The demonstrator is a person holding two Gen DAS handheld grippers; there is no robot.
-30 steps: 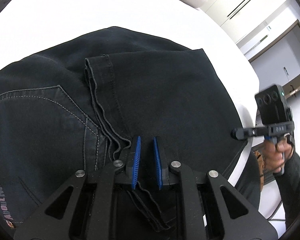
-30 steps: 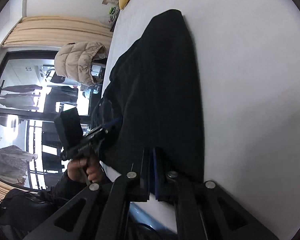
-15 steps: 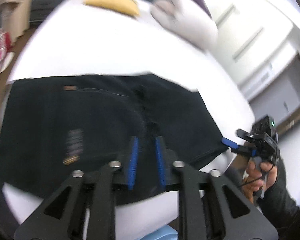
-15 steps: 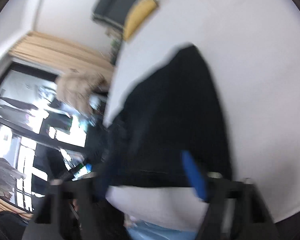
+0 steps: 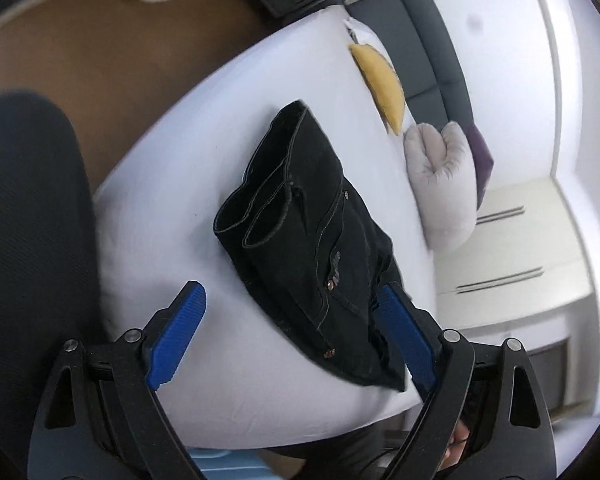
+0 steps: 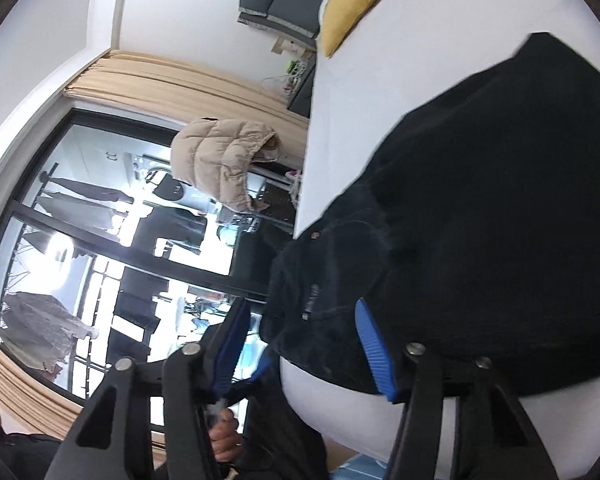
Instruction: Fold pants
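The black pants [image 5: 312, 240] lie folded into a compact bundle on the white bed [image 5: 172, 200], hems stacked at the far end. My left gripper [image 5: 288, 320] is open and empty, held above the near edge of the bed, its right finger over the bundle's near end. In the right wrist view the pants [image 6: 480, 220] fill the right side. My right gripper [image 6: 300, 328] is open and empty, held over the bundle's near corner at the bed edge.
A yellow pillow [image 5: 382, 84] and a grey cushion [image 5: 444, 176] lie at the head of the bed. A dark headboard [image 5: 432, 40] stands behind them. Brown floor [image 5: 80, 52] lies to the left. A beige puffer jacket [image 6: 220, 160] hangs near the window.
Both grippers opened, let go of the pants and pulled back and up from the bundle. The left view swung from close on the cloth to the whole bed.
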